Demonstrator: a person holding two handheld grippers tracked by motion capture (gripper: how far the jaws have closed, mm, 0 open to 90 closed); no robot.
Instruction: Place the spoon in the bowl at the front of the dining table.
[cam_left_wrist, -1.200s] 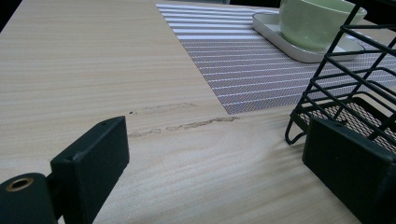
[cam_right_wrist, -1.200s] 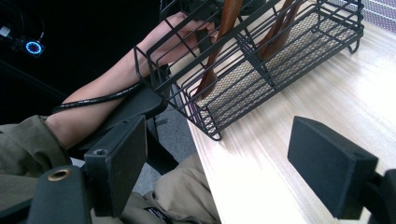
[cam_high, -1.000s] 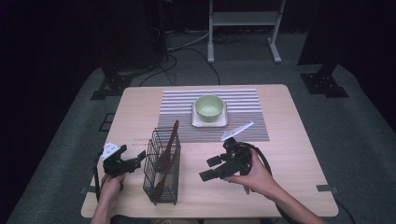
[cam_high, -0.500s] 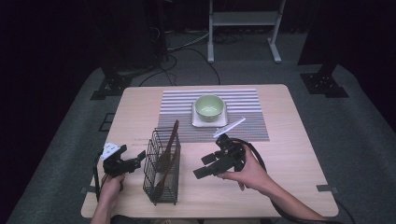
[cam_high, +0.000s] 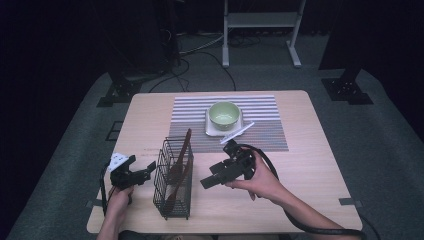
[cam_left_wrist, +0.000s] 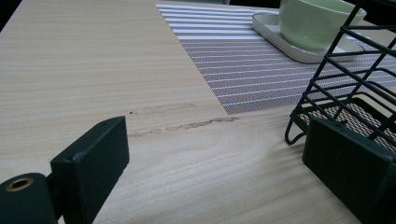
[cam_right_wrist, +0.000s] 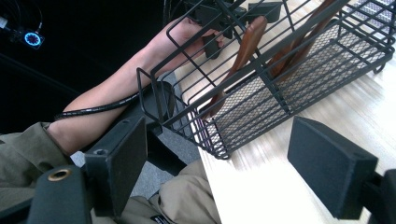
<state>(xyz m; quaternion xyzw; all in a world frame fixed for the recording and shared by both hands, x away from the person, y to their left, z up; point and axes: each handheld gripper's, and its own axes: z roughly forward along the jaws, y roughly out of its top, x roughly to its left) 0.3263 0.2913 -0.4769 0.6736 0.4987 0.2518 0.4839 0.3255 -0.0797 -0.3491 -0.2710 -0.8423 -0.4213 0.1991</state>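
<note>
I see my right claw (cam_high: 207, 181) gaping wide, empty, beside the wire basket (cam_high: 173, 186); left claw (cam_high: 150, 169) likewise wide, empty.

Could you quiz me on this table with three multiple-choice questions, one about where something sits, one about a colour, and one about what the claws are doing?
1. Where does the bowl sit?
A. inside the wire basket
B. on a white tray on the striped mat
C. on the floor

2. What colour is the bowl?
A. red
B. black
C. pale green

3. How do the two claws stand?
A. both open, holding nothing
B. both shut on a spoon
C. one shut on the bowl

Answers:
1. B: the white tray lies under it on the striped mat.
2. C: the high view shows it pale green.
3. A: the left claw and right claw both show wide gaps between their jaws.
</note>
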